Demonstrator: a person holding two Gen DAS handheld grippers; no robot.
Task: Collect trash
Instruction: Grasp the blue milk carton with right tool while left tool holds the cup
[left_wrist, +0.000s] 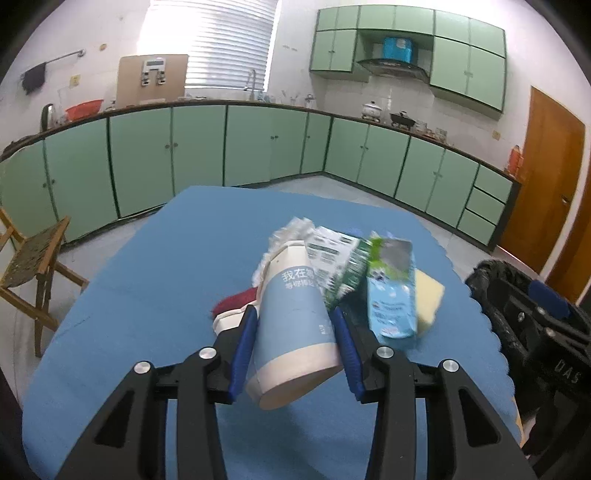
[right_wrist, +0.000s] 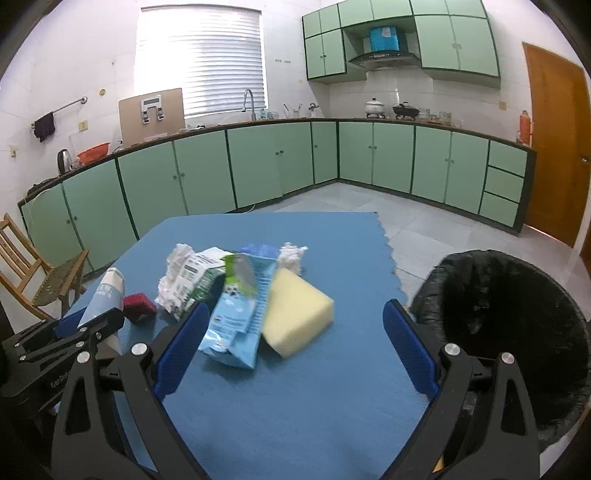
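at the left side of the desk (right_wrist: 295, 406) the left tool (left_wrist: 293, 334) is clamped around a blue-and-white paper cup (left_wrist: 291, 321), both blue fingers (left_wrist: 243, 354) pressed against its wall, the cup tilted with its open mouth toward the camera and apparently lifted off the blue cloth. just beyond it lie a small red scrubber (right_wrist: 138, 304), crumpled white tissue (right_wrist: 173, 273) and a green-and-white carton (right_wrist: 201, 280), then a light-blue milk carton (right_wrist: 236, 317) leaning against a yellow sponge (right_wrist: 297, 315) near the desk's middle, with another tissue wad (right_wrist: 291, 256) behind it. the right tool (right_wrist: 291, 349) hovers with its fingers spread wide and nothing between them, just short of the carton and sponge. past the right edge of the desk stands the black-lined trash bin (right_wrist: 509, 314). the risks, as i judge them: the thin cup could buckle or slip from a sideways squeeze, any dregs could spill from its tilted mouth, and carrying it across could knock the leaning carton or cross the right tool's path.
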